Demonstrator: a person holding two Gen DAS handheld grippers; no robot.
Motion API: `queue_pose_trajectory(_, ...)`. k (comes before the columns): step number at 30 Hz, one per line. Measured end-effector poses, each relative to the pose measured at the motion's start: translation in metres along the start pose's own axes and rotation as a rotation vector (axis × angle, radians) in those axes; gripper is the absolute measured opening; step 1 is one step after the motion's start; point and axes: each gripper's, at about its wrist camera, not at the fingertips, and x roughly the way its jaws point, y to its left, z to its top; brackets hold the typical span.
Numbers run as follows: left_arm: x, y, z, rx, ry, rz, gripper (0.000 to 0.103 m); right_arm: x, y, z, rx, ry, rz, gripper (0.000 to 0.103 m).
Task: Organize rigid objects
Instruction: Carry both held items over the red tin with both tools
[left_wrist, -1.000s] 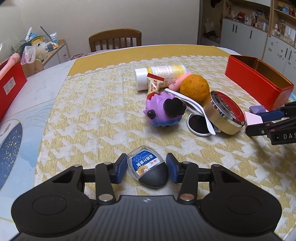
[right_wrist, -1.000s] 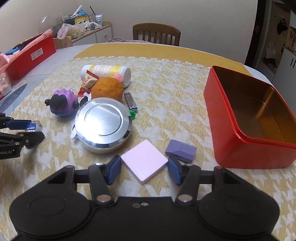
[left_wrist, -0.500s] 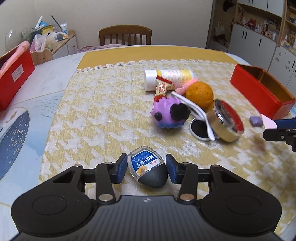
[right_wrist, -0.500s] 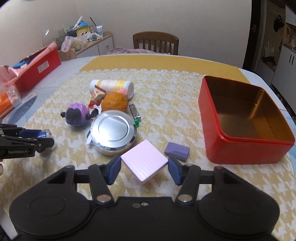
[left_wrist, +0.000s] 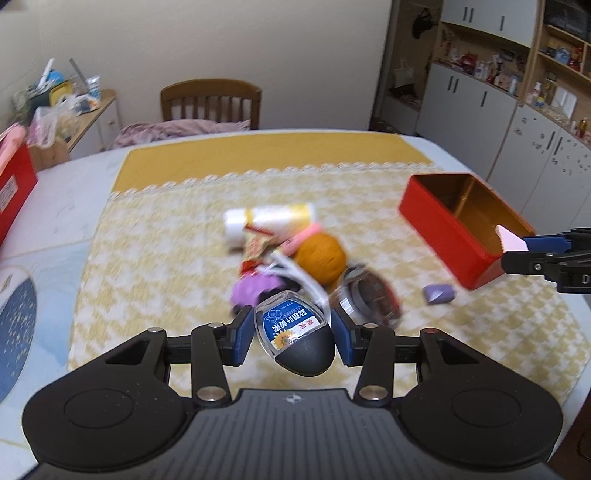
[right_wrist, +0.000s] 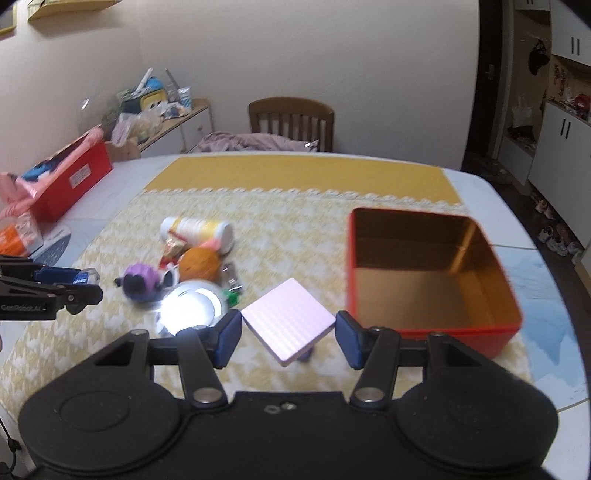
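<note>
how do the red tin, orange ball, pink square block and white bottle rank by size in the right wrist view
As they look:
1. red tin
2. pink square block, though it sits close to the camera, so inflated
3. white bottle and orange ball, too alike and blurred to rank

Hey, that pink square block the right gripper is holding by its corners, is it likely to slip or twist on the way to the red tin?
The pink square block looks stiff and thin, probably light. The right gripper pinches it at two opposite corners, so it may pivot. Its glossy face suggests slipperiness. The red tin sits close, so the carry looks short.
</note>
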Motion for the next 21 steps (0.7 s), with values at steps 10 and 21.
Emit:
queue_pose_trajectory(10, 0.019, -0.057, 0.048, 0.068, -0.027, -0.073, 0.045, 0.0, -0.056, 0.013, 0.012, -0.019, -0.045, 0.055)
queue_pose_trajectory(21, 0.07, -0.134, 0.096, 0.106, 0.0, -0.134, 0.045, 0.012, -0.111, 0.018, -0.005, -0.004, -0.036, 0.055)
